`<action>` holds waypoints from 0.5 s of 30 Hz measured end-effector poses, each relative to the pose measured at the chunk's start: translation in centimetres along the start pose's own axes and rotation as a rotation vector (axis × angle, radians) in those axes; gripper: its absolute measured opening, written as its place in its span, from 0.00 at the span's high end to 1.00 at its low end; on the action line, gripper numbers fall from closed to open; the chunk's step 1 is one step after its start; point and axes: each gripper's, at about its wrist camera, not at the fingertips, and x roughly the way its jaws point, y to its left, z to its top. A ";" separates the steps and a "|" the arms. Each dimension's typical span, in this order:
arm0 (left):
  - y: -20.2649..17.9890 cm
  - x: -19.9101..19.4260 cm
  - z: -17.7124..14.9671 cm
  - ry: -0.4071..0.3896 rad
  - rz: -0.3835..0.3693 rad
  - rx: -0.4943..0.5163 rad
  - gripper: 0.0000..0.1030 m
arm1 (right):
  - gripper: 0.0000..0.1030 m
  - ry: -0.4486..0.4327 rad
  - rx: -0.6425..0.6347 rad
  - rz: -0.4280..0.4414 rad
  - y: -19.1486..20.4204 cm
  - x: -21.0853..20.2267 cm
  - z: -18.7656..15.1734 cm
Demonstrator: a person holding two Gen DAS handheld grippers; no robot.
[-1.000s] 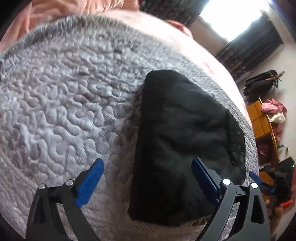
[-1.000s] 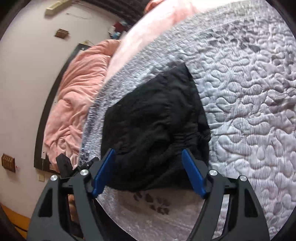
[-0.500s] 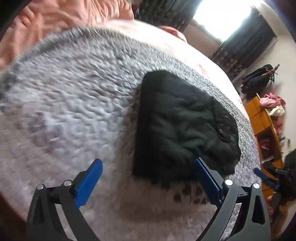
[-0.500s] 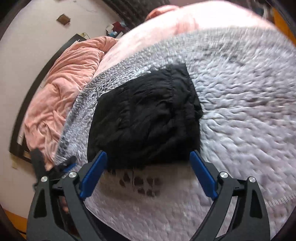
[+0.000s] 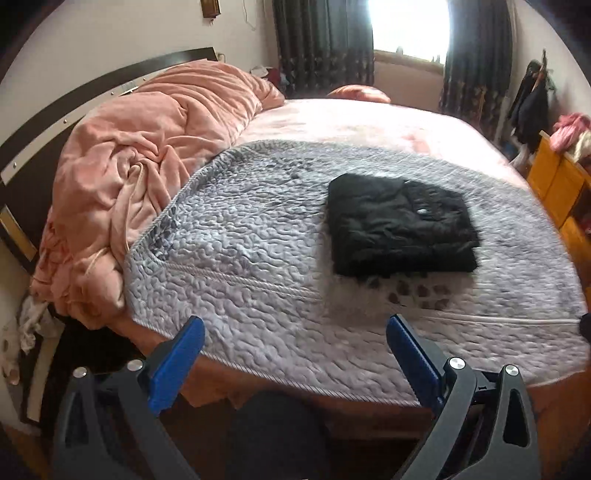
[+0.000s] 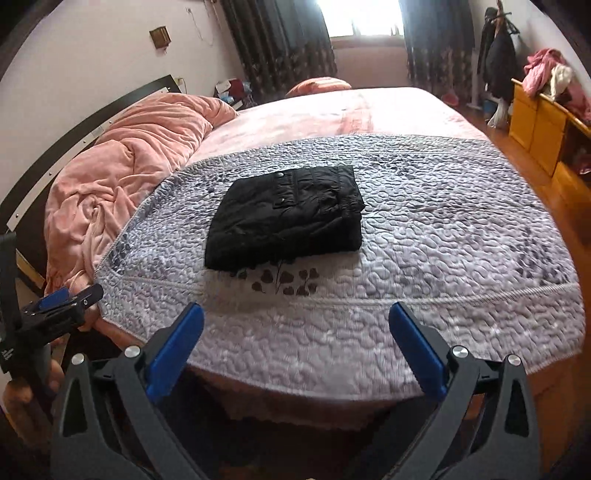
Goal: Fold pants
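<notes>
The black pants (image 5: 400, 227) lie folded in a compact rectangle on the grey quilted cover (image 5: 240, 251) of the bed; they also show in the right wrist view (image 6: 286, 216). My left gripper (image 5: 293, 354) is open and empty, held back off the near edge of the bed, well short of the pants. My right gripper (image 6: 295, 343) is open and empty too, at the near edge of the bed. The left gripper also shows at the left border of the right wrist view (image 6: 55, 302).
A crumpled pink blanket (image 5: 140, 162) lies at the left of the bed by the dark headboard (image 5: 74, 99). A yellow wooden cabinet (image 6: 543, 122) with clothes on it stands at the right. Curtains and a bright window (image 6: 360, 16) are at the back.
Both grippers have pulled up and back from right over the pants to beyond the near edge of the bed. The folded pants stay where they lay.
</notes>
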 end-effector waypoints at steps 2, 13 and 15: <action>0.4 -2.1 -0.8 0.000 -0.085 -0.026 0.04 | 0.03 -0.007 -0.013 -0.009 0.9 -2.2 -0.6; 0.0 -12.9 -3.0 -0.131 -0.216 -0.038 0.04 | 0.03 -0.080 -0.090 -0.034 4.3 -11.7 -1.3; -0.1 -14.3 -3.3 -0.150 -0.214 -0.035 0.04 | 0.03 -0.086 -0.095 -0.041 4.7 -12.4 -1.6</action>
